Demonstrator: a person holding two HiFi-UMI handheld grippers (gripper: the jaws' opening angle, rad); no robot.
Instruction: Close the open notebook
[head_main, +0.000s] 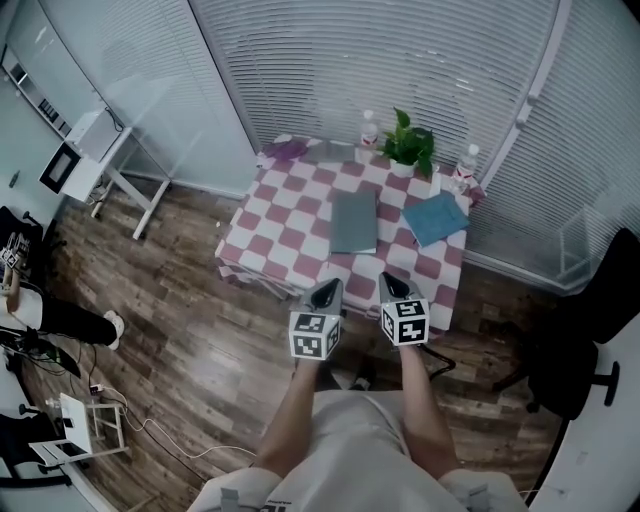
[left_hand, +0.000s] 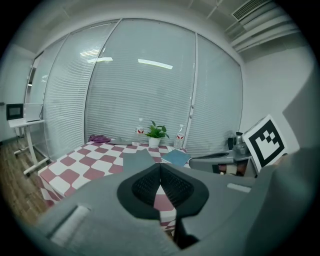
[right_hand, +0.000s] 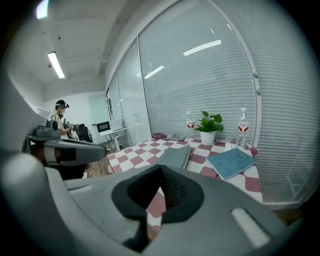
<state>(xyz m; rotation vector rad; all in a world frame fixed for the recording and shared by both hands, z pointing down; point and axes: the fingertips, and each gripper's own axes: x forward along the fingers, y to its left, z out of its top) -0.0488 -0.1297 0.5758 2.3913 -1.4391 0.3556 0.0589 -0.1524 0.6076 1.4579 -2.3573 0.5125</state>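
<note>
A grey notebook (head_main: 354, 221) lies flat with its cover down in the middle of the pink-and-white checkered table (head_main: 262, 240). In the gripper views the same grey notebook (left_hand: 137, 159) (right_hand: 175, 156) lies just beyond the jaws. A blue notebook (head_main: 436, 218) (right_hand: 231, 162) lies shut to its right. My left gripper (head_main: 328, 290) (left_hand: 160, 170) and right gripper (head_main: 392, 284) (right_hand: 161, 172) hover side by side over the table's near edge. They point at the grey notebook and are apart from it. Both are shut with nothing between the pads.
A potted plant (head_main: 410, 146) and two water bottles (head_main: 369, 128) (head_main: 465, 165) stand along the table's far edge, with a purple cloth (head_main: 287, 150) and a flat grey item (head_main: 330, 152) at its far left. Window blinds run behind. An office chair (head_main: 580, 350) stands at the right.
</note>
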